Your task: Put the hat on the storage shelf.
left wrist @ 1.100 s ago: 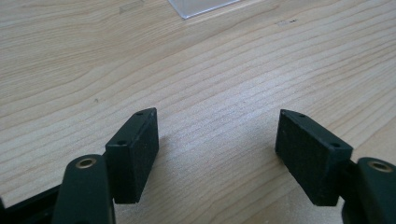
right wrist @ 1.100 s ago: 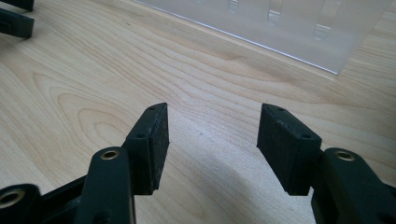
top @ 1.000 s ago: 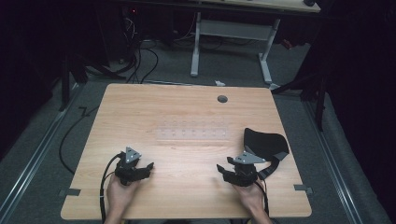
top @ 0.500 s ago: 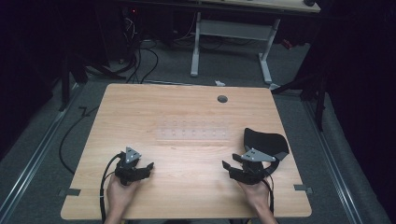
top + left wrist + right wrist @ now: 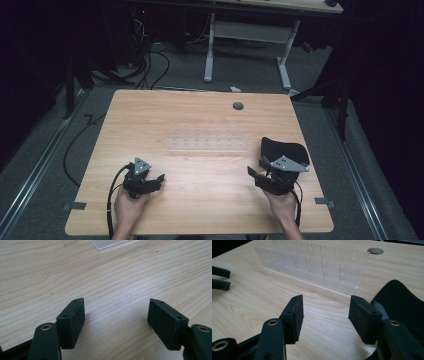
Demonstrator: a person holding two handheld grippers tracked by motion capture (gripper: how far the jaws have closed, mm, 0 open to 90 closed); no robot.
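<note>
Meanwhile the right gripper (image 5: 261, 176) has drifted toward the right edge of the table (image 5: 200, 120) since a second ago, so that in the high view it now overlaps the near rim of the black pouch (image 5: 282, 148); the left gripper (image 5: 154, 181) sits where it was. The pouch has not shifted: one dark, soft-looking thing with a curved outline, lying flat on the wood near the table's right edge, just beside the right gripper. In the right gripper view it (image 5: 402, 305) fills the right side as a matte black shape with a rounded upper edge, close by the right-hand jaw; whether the two touch I cannot tell. Both of that gripper's jaws stand apart with only bare wood between them, grasping nothing. Ahead of them lies one clear plastic rack (image 5: 312, 265), a see-through strip with rows of slots, in the middle of the table. The left gripper's jaws (image 5: 116, 320) are likewise spread wide over bare tabletop, released, with a corner of the rack (image 5: 107, 243) at the top of its view. One round cable hole (image 5: 238, 106) sits in the far part of the table
</note>
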